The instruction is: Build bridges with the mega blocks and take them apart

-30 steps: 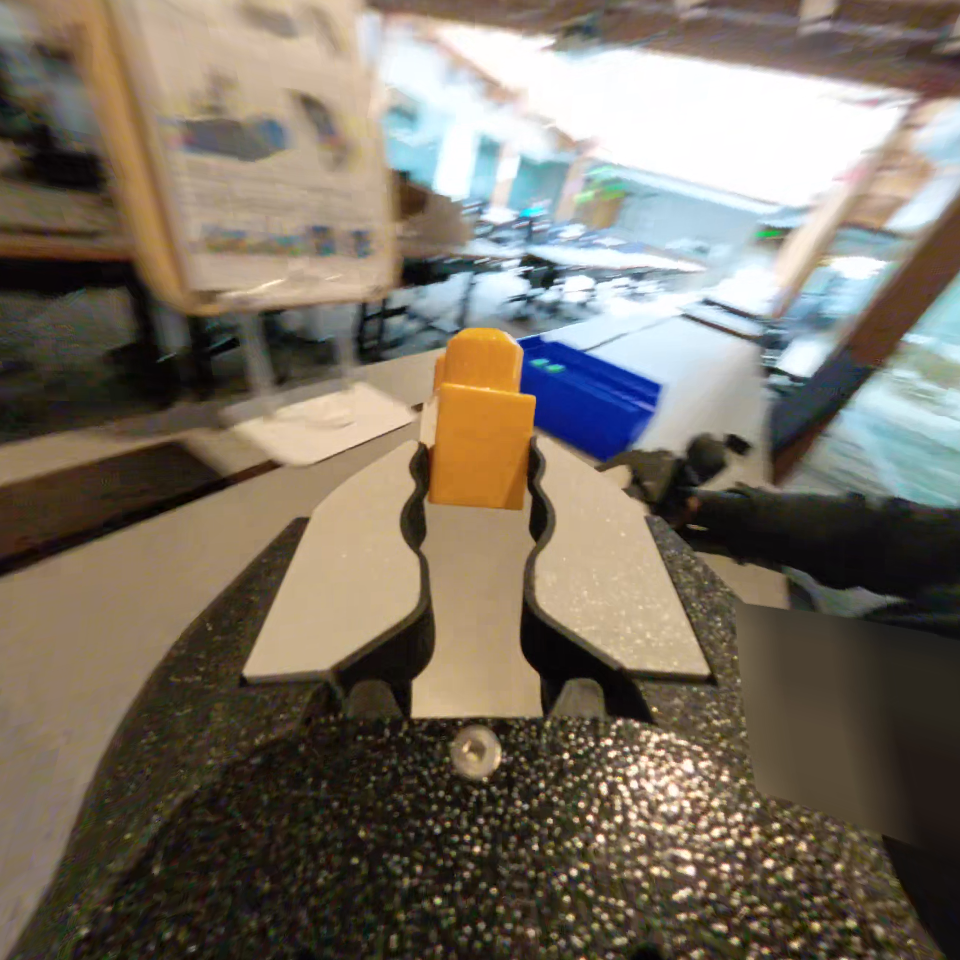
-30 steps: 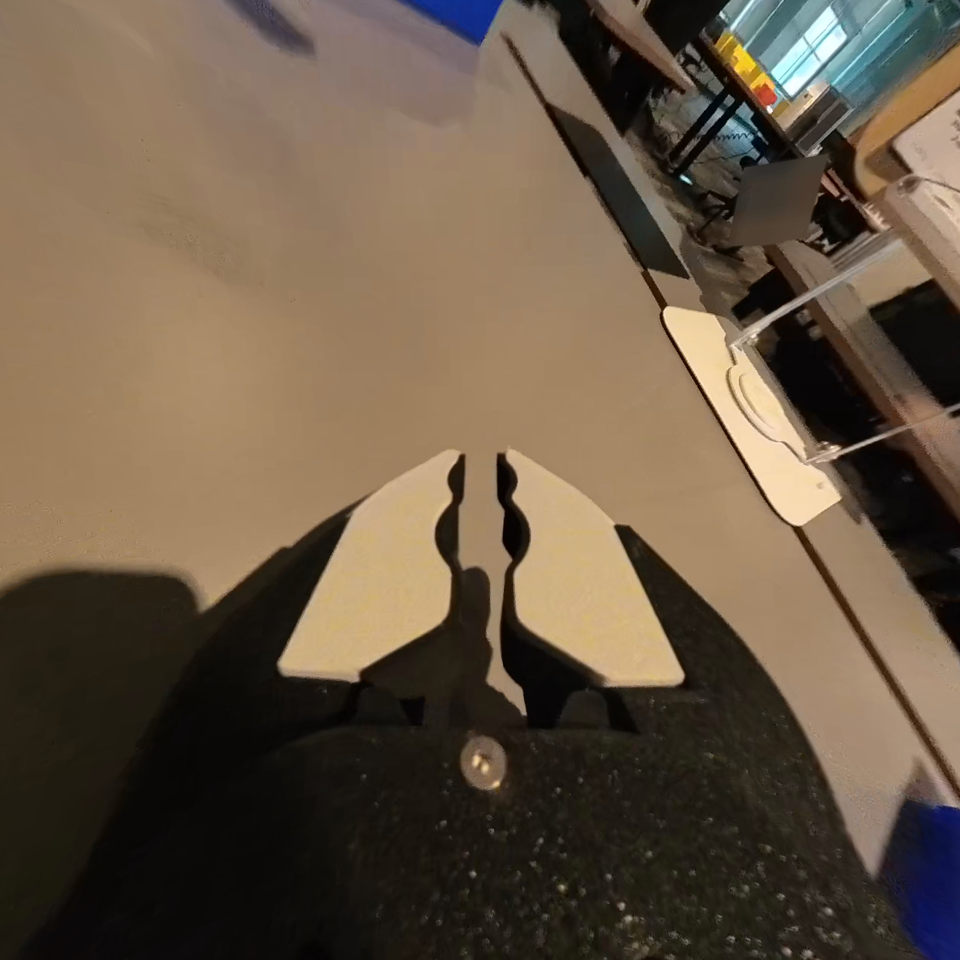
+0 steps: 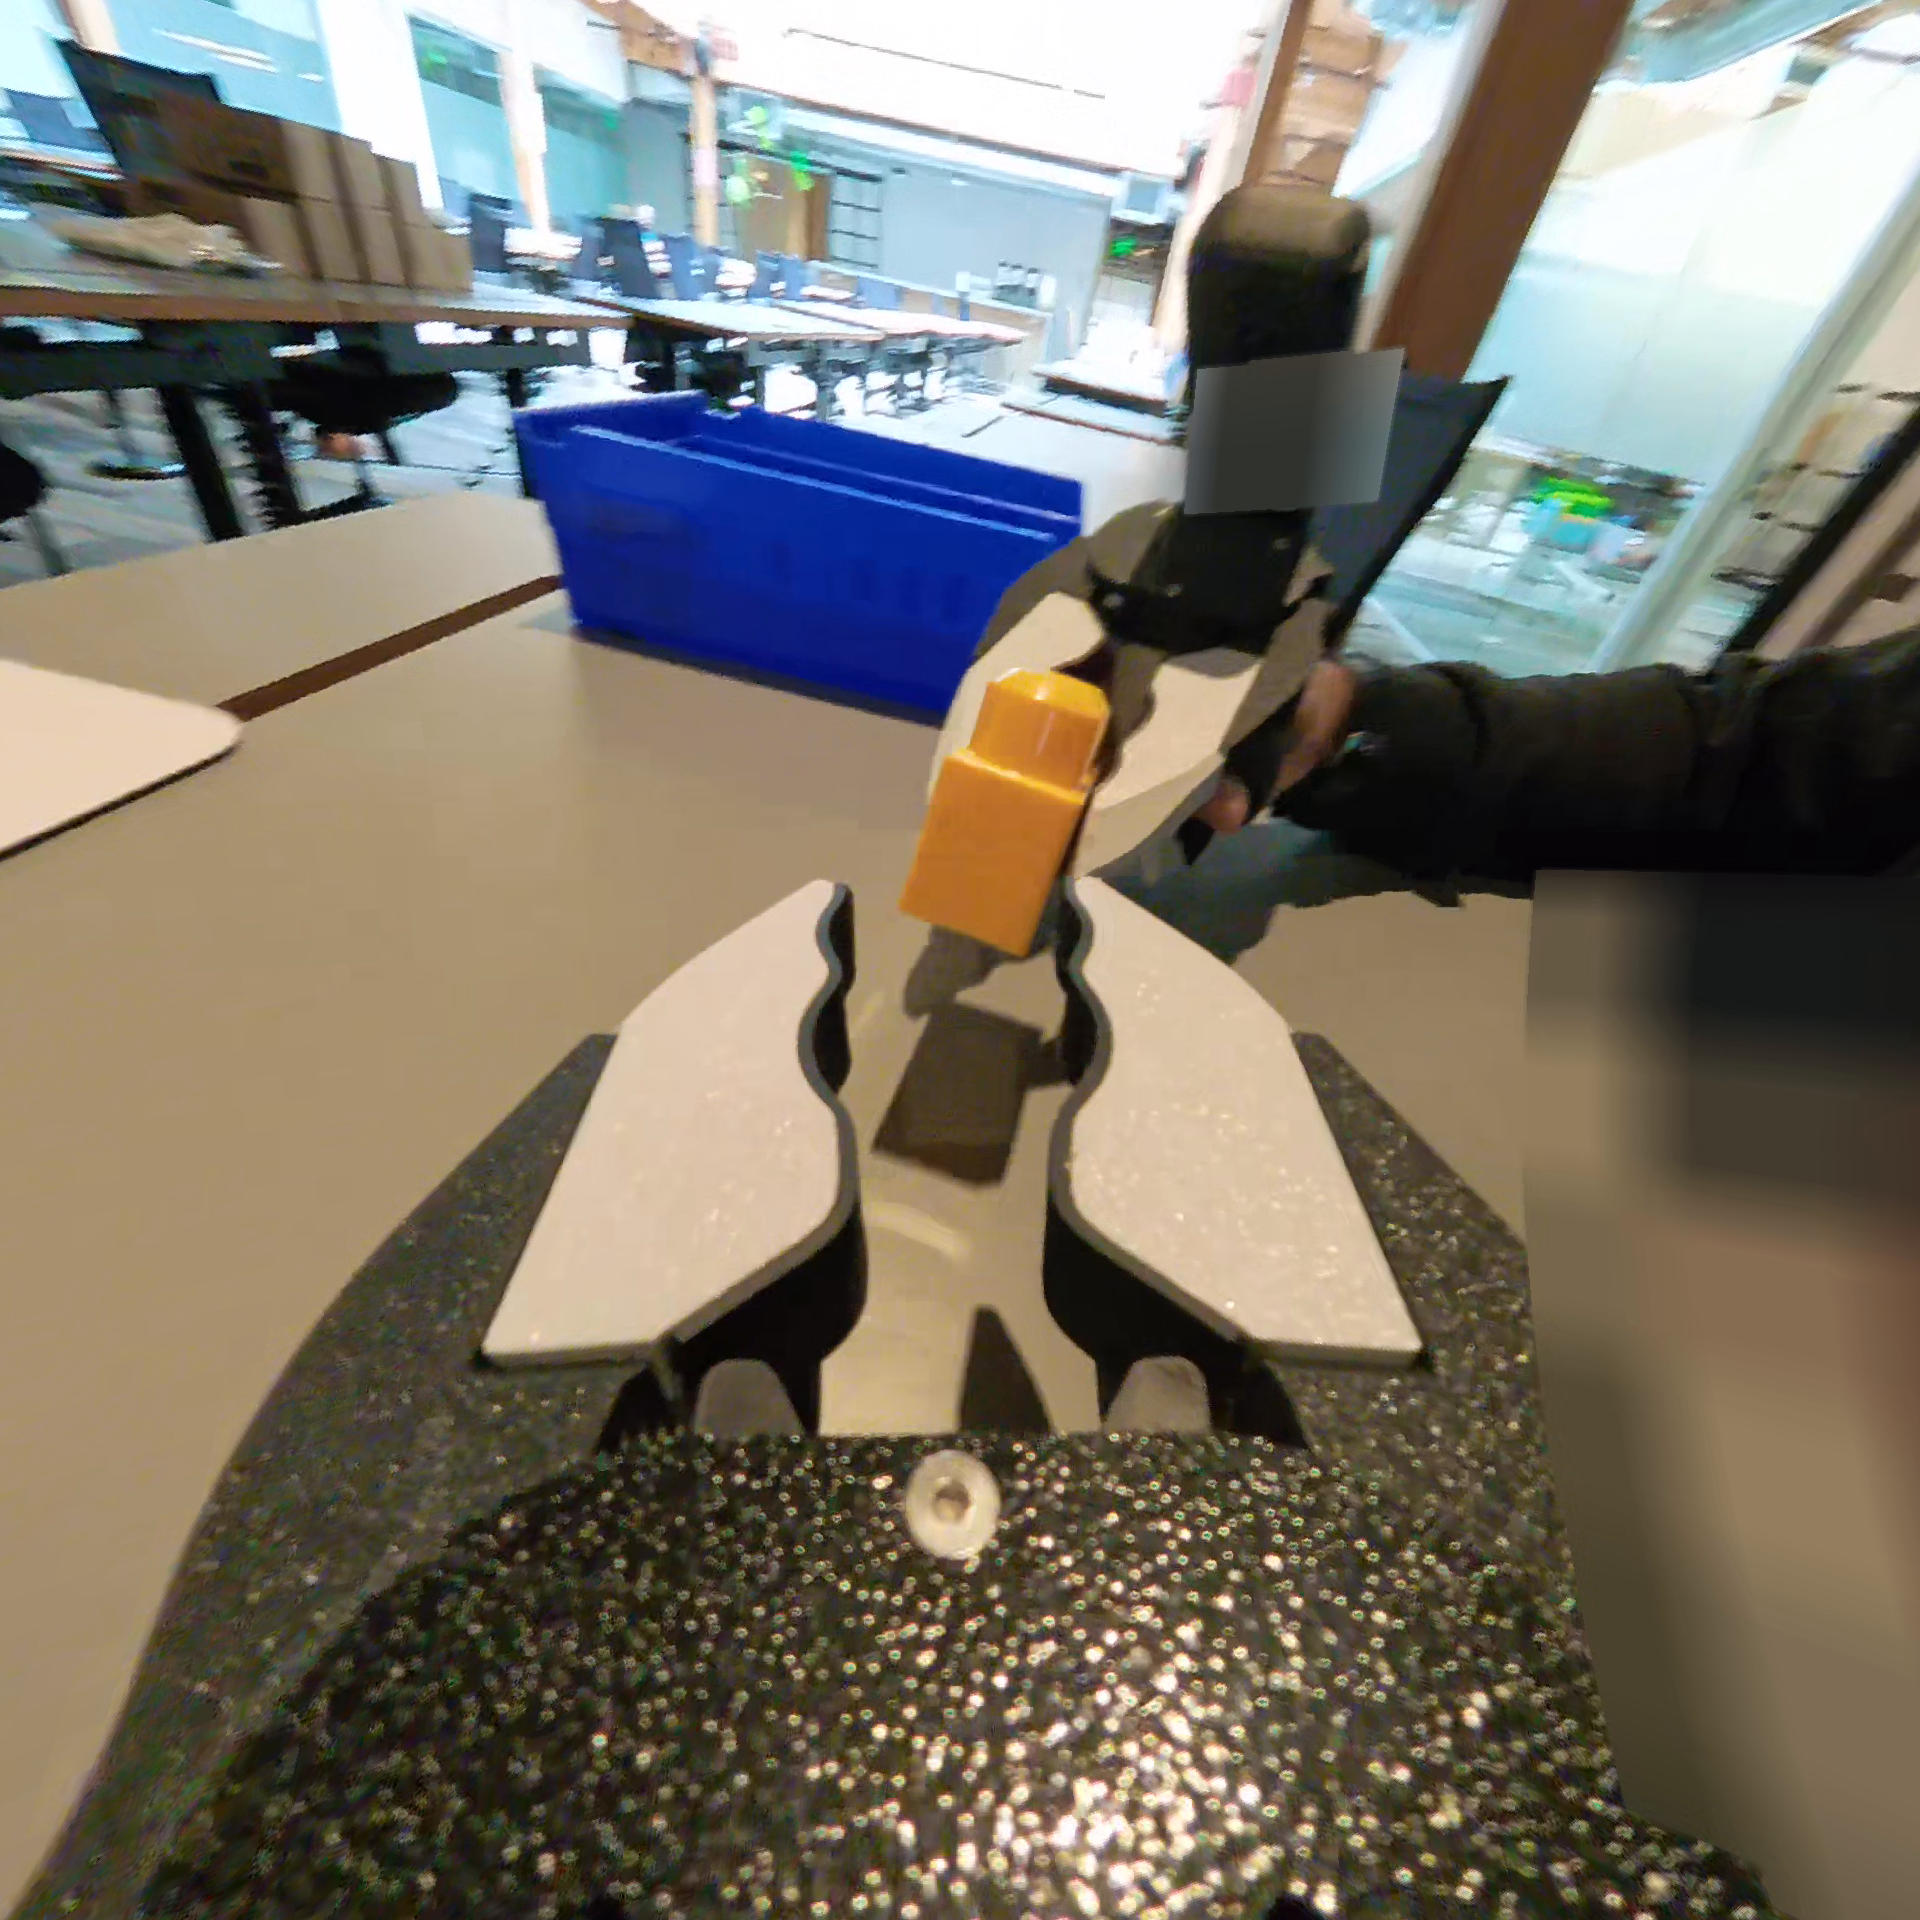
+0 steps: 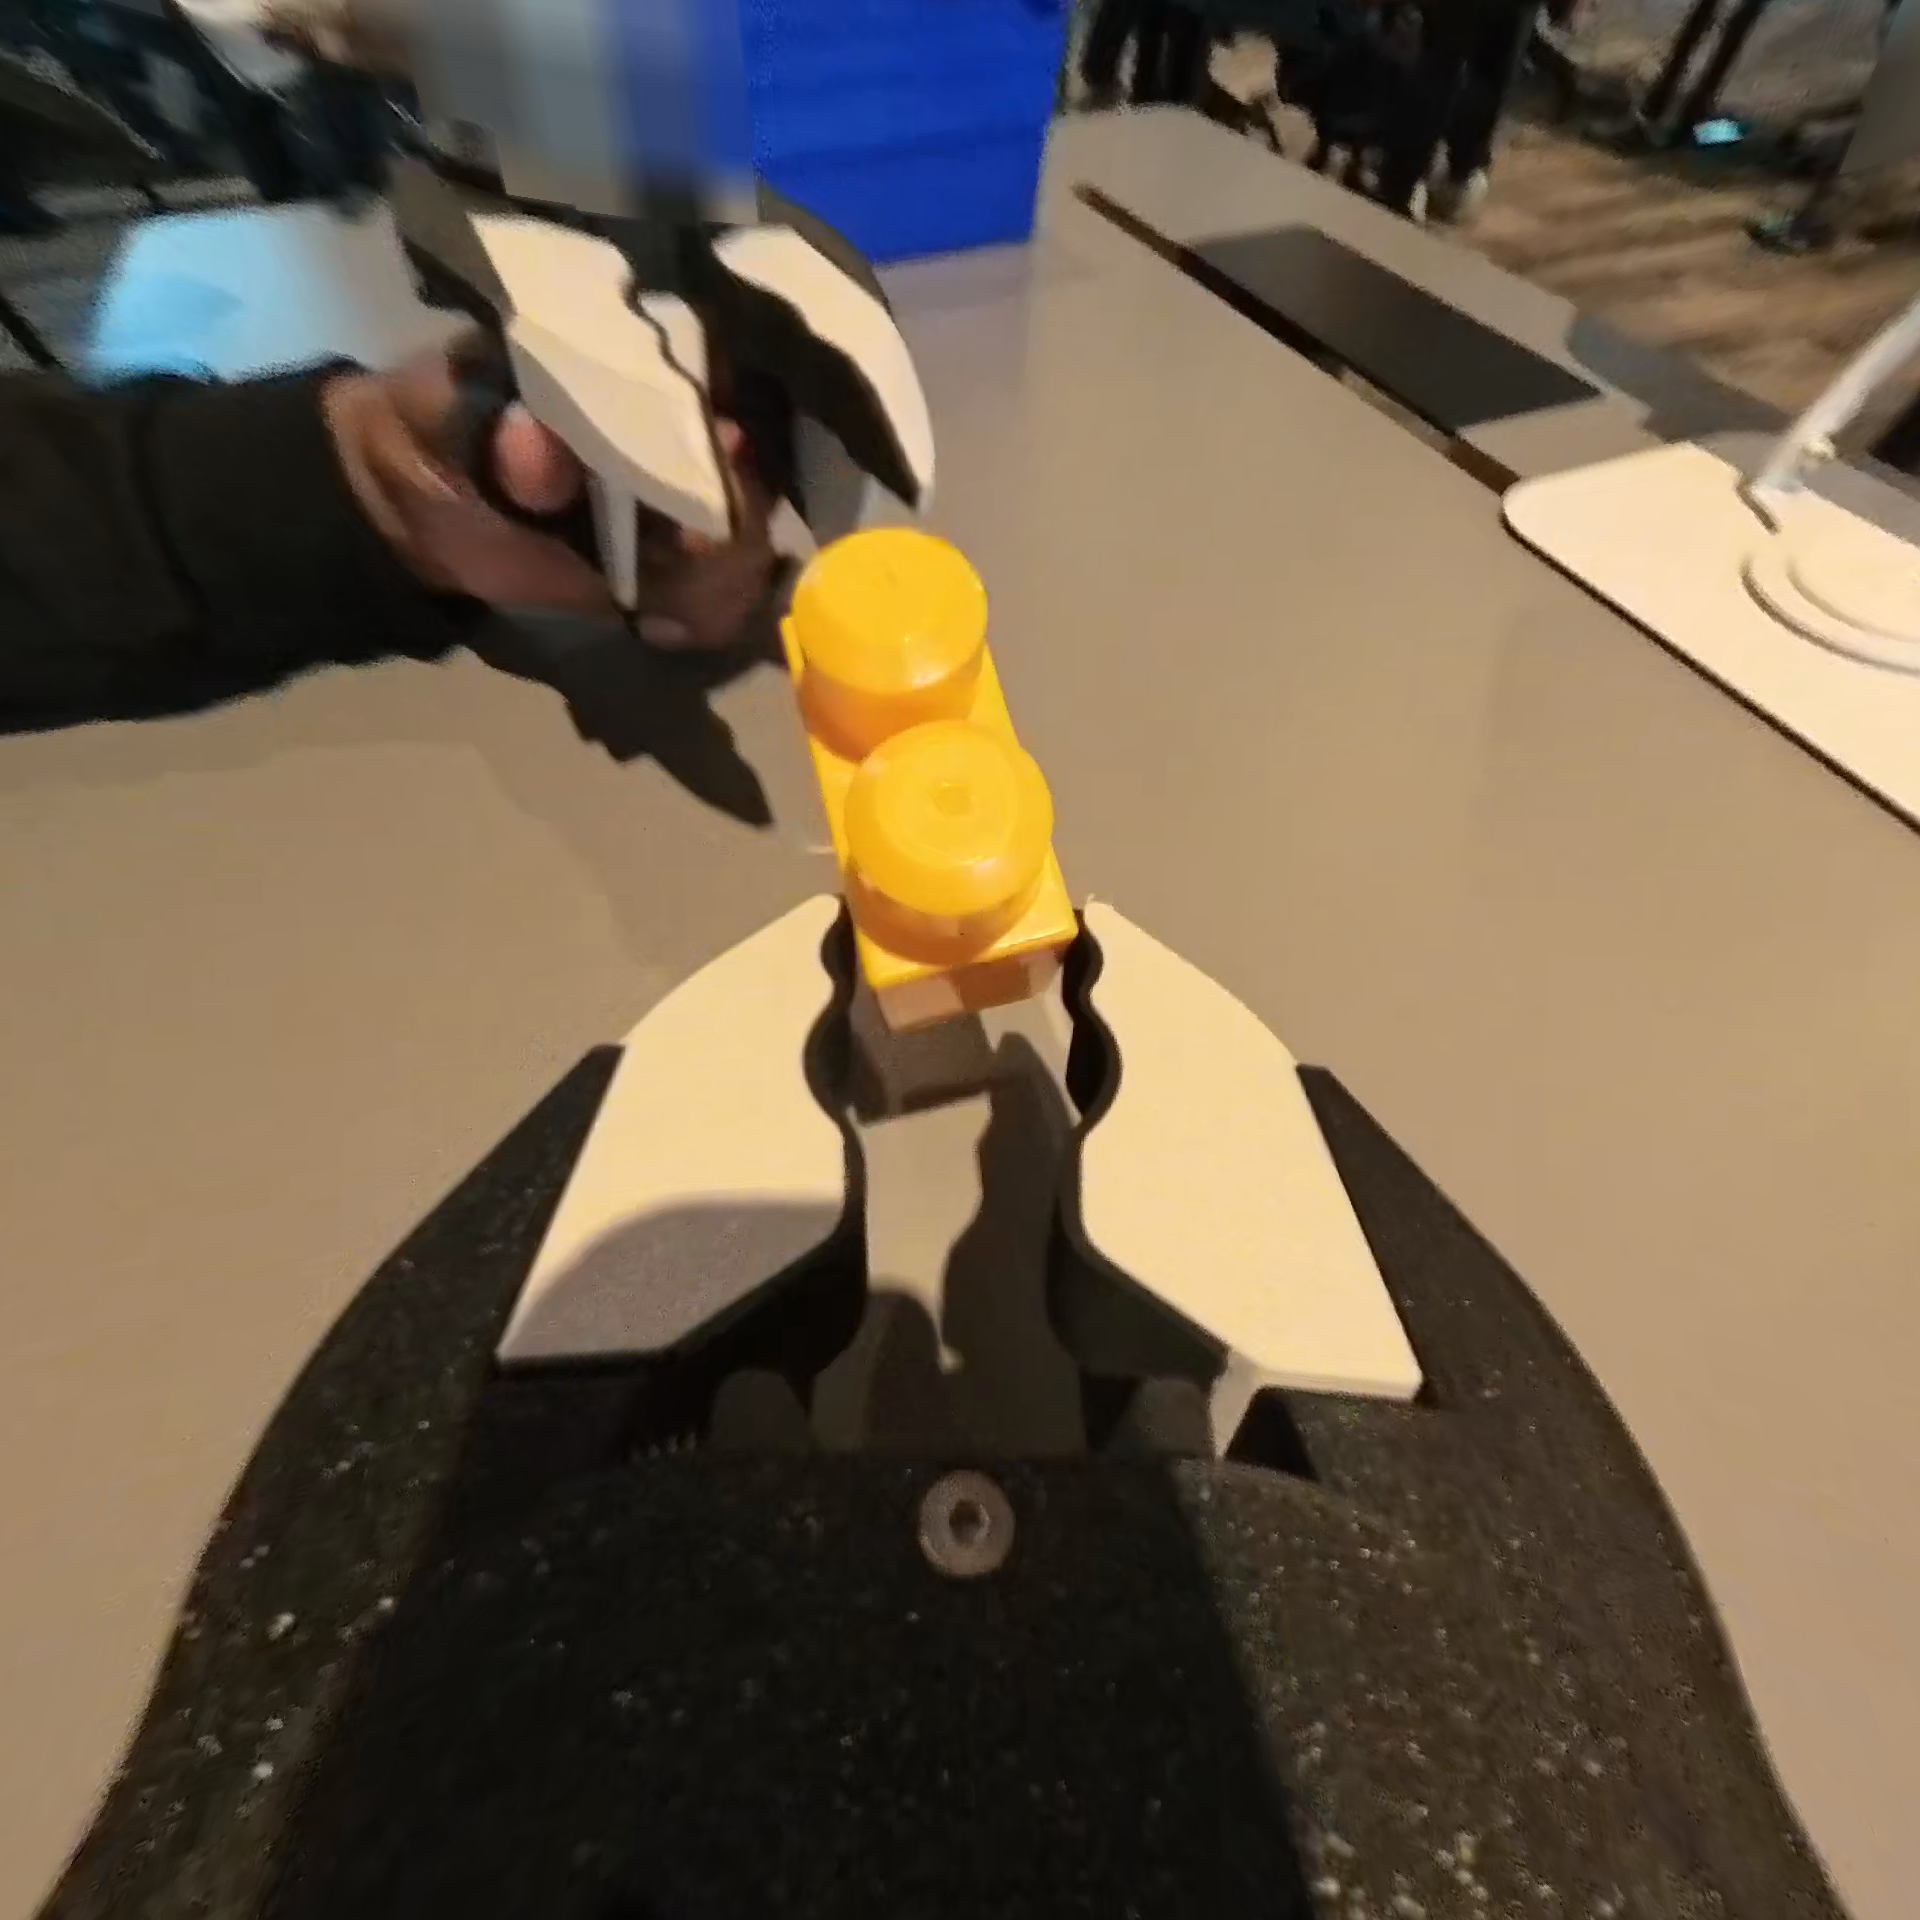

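Since a second ago the yellow block has changed grip: then it was pinched between the left gripper's fingers, now the right gripper has it, and the two tools have swung to face each other over the grey table.

From the right wrist view, the block's near end sits between the right fingertips, the right-hand tip touching its side and the left tip just beside it; its two round studs face the camera and its far end points out toward the left gripper. It hangs above the table, casting a shadow beneath.

From the left wrist view, the left gripper is parted to a moderate gap with nothing between its fingers. The block floats just past its tips, tilted, close to the right-hand tip; I cannot tell whether they touch. Behind the block, the right gripper closes on its far end, held by a hand in a dark sleeve.

A blue bin stands farther back on the table.
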{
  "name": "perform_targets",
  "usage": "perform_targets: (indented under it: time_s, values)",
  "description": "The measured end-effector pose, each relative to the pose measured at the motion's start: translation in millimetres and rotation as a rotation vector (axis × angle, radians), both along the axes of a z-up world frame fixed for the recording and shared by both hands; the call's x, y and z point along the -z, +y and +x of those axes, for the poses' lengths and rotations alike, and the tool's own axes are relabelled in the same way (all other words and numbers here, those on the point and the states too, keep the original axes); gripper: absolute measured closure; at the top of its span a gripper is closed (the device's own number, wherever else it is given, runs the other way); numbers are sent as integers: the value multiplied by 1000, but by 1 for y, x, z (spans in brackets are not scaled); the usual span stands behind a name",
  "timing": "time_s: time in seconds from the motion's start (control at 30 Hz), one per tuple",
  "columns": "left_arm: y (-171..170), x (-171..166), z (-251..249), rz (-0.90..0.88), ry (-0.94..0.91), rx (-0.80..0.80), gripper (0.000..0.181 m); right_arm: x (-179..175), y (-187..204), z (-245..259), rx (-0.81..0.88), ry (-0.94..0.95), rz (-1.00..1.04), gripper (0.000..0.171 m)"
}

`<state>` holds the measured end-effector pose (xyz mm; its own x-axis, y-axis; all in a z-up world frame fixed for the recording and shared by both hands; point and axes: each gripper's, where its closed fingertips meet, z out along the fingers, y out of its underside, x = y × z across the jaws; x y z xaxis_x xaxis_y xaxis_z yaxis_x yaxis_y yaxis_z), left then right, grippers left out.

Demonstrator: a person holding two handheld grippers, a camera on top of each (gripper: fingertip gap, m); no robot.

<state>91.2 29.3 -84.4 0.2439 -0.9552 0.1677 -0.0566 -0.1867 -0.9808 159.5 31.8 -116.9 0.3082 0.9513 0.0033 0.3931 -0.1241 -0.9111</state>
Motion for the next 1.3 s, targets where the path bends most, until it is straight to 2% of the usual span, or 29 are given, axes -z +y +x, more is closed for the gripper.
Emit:
perform_targets:
  time_s: [0.13, 0.33, 0.67, 0.83, 0.93, 1.13, 1.3]
  values:
    - [15, 13, -12, -3, 94, -99, 145, 19, 9, 15, 65, -139, -41, 133]
    - [15, 23, -8, 8, 176, -110, 146, 59, 10, 24, 64, -320, -87, 132]
    - [12, 28, -5, 32, 223, -122, 147, 64, 13, 25, 95, -363, -76, 131]
    - [12, 24, -9, 44, 219, -143, 148, 59, 7, 26, 62, -320, -117, 98]
    - [11, 13, -13, 75, 204, -164, 148, 43, 4, 29, 59, -216, -127, 84]
    - [-1, -26, -40, 230, 236, -286, 148, -5, -7, 44, 79, 46, -13, 83]
    - [-14, -70, -110, 305, 317, -550, 148, 6, -17, 52, 78, 39, -3, 87]
